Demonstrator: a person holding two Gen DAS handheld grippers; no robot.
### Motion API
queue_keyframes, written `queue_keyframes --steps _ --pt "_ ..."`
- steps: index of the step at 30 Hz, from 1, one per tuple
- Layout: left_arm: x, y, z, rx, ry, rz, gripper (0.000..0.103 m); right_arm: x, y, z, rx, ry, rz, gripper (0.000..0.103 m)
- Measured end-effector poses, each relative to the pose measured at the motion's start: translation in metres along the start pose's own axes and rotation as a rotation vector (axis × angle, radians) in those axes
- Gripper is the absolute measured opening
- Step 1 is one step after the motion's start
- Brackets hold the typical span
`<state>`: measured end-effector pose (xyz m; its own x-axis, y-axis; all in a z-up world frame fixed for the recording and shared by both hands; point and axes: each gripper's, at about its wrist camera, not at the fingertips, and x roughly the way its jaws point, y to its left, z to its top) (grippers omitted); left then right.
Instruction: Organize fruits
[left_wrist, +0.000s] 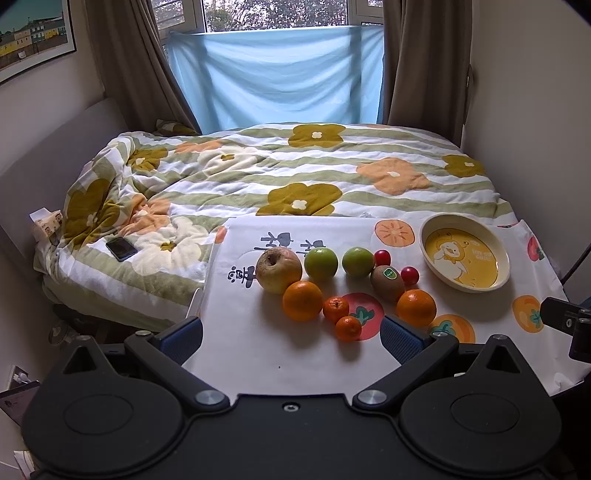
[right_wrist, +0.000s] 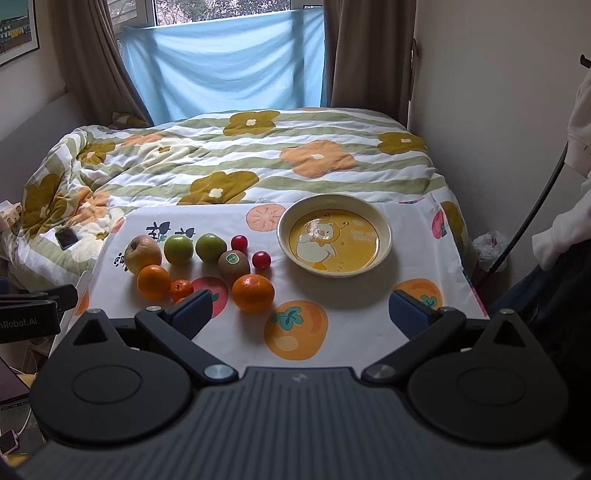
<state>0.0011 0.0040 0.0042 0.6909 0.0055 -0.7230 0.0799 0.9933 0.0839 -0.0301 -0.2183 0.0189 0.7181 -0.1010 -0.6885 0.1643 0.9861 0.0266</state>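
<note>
In the left wrist view, the left gripper (left_wrist: 291, 338) has its jaws wide open and holds nothing, low in the frame just before the fruit on the tabletop (left_wrist: 258, 354). The right gripper (right_wrist: 301, 310) is also spread wide and empty, at the bottom of its frame. The fruits lie close together at the frame centre: an apple (left_wrist: 279, 269), two green fruits (left_wrist: 320, 262), a kiwi (left_wrist: 387, 282), oranges (left_wrist: 303, 300) and small tangerines (left_wrist: 336, 309), while the yellow duck plate (left_wrist: 428, 229) stands apart to their right.
</note>
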Motion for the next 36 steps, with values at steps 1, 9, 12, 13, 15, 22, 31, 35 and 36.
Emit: queue_keyframes --steps 1,9,12,13,15,22,31,35,36 --pt "0.0 0.0 0.0 0.001 -0.001 0.001 0.103 0.0 0.001 0.0 0.0 0.0 0.0 0.103" --pt "-0.001 0.005 0.001 -0.001 -0.002 0.006 0.103 0.001 0.003 0.0 0.0 0.002 0.0 0.103" --pt "-0.001 0.007 0.001 -0.003 -0.002 0.007 0.103 0.004 0.006 -0.001 0.0 0.007 -0.001 0.103" --pt "-0.001 0.007 0.001 -0.004 -0.002 0.007 0.103 0.005 0.006 -0.001 -0.001 0.006 -0.001 0.103" --pt "-0.001 0.008 0.001 -0.003 -0.004 0.009 0.103 0.005 0.006 -0.001 0.001 0.003 0.001 0.103" --pt "0.001 0.011 0.002 -0.001 -0.003 0.013 0.103 0.006 0.004 0.0 0.005 0.001 0.004 0.103" --pt "0.007 0.008 0.004 0.012 -0.005 0.027 0.103 0.007 0.0 -0.002 0.007 0.006 0.0 0.103" --pt "0.015 0.008 0.002 0.032 -0.014 0.013 0.103 0.008 0.0 -0.003 0.01 0.007 0.0 0.103" --pt "0.019 0.008 0.0 0.044 -0.016 0.009 0.103 0.01 -0.001 -0.004 0.013 0.012 0.002 0.103"
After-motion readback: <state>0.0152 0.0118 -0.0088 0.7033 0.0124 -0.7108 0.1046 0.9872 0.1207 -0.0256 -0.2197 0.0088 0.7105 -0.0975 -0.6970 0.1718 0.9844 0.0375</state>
